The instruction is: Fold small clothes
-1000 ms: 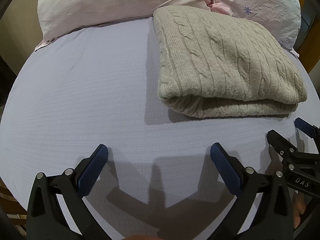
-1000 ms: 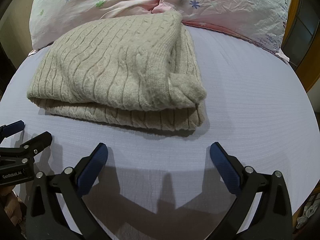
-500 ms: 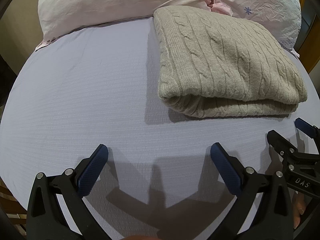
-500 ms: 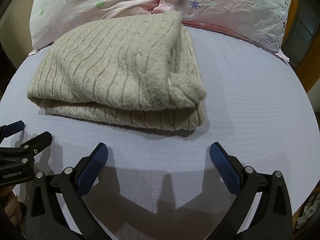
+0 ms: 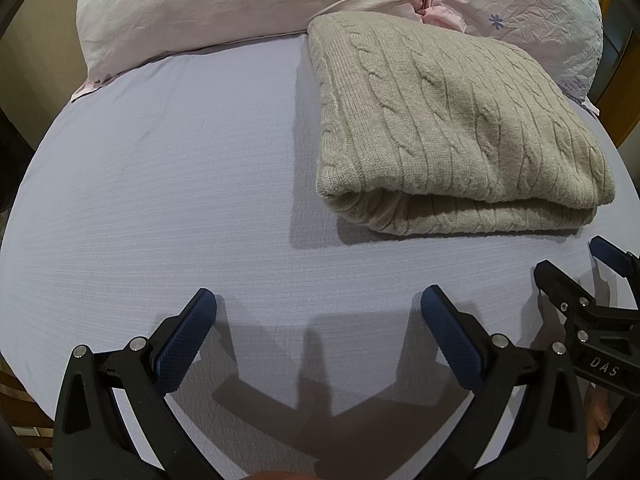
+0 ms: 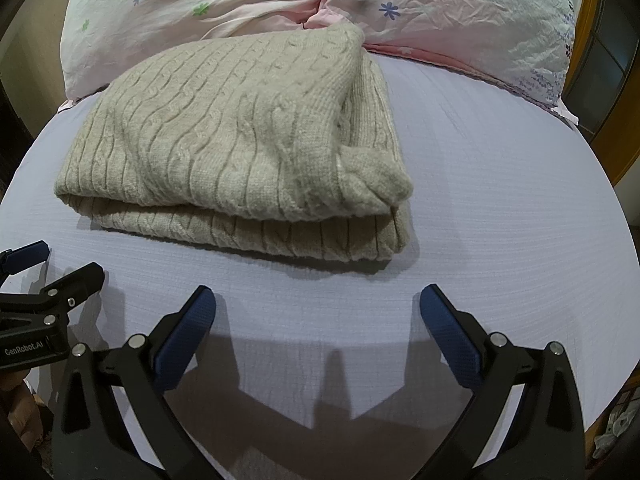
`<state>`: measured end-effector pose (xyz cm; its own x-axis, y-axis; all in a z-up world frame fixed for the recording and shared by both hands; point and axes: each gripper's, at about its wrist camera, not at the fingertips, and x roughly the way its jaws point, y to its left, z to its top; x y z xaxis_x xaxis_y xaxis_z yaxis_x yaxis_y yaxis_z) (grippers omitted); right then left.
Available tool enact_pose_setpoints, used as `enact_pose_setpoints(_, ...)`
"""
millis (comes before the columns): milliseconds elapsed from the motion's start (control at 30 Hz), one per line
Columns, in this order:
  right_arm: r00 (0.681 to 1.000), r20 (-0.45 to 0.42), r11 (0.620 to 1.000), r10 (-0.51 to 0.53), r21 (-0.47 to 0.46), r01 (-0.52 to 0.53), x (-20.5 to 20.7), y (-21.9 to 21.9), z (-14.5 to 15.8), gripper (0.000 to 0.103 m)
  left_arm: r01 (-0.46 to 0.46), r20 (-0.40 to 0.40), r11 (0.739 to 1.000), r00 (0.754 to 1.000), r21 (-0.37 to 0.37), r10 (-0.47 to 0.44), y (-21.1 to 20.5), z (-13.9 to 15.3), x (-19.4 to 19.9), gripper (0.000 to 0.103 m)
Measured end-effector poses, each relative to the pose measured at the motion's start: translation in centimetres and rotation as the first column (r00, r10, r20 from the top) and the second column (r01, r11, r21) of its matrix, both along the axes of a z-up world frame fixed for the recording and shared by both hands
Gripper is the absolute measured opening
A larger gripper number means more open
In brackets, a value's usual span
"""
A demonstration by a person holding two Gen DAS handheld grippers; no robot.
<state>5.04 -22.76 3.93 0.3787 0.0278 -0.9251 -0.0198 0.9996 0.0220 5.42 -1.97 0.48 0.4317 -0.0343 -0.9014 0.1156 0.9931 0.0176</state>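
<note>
Nearest, the left gripper (image 5: 319, 312) and the right gripper (image 6: 318, 310) hover side by side over the near edge of the lavender bed sheet (image 5: 160, 200), each with its jaws spread wide and holding nothing. Beyond them the beige cable-knit sweater (image 6: 240, 152) lies folded in a compact stack toward the far edge, its far end against the floral pillows (image 6: 440, 12). The fold looks finished, so the next move probably calls only for tidying the puffed right corner or withdrawing.

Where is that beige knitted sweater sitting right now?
The folded sweater lies on the lilac sheet ahead of both open grippers, its far edge against the floral pillows.
</note>
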Motion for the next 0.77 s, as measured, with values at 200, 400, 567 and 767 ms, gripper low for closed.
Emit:
enact_pose_setpoints(200,1.0,0.001,1.0,0.001,0.0,-0.001,-0.01,0.0,0.05,0.101,-0.001,0.001,1.0,1.0,0.0,0.001,0.08,-0.02,-0.03,0.102)
enact_pose_setpoints(400,1.0,0.004,1.0,0.002,0.0,-0.002,0.12,0.04,0.15,0.101,-0.005,-0.008,1.0,1.0,0.001,0.005,0.15,-0.05,0.05,0.102)
enact_pose_setpoints(567,1.0,0.003,1.0,0.0,-0.001,0.0,0.02,0.06,0.1,0.101,-0.004,-0.01,1.0,1.0,0.003,0.004,0.12,-0.06,0.07,0.102)
enact_pose_setpoints(767,1.0,0.004,1.0,0.0,-0.001,0.0,0.16,0.12,0.14,0.101,-0.003,-0.012,1.0,1.0,0.004,0.003,0.11,-0.08,0.06,0.102)
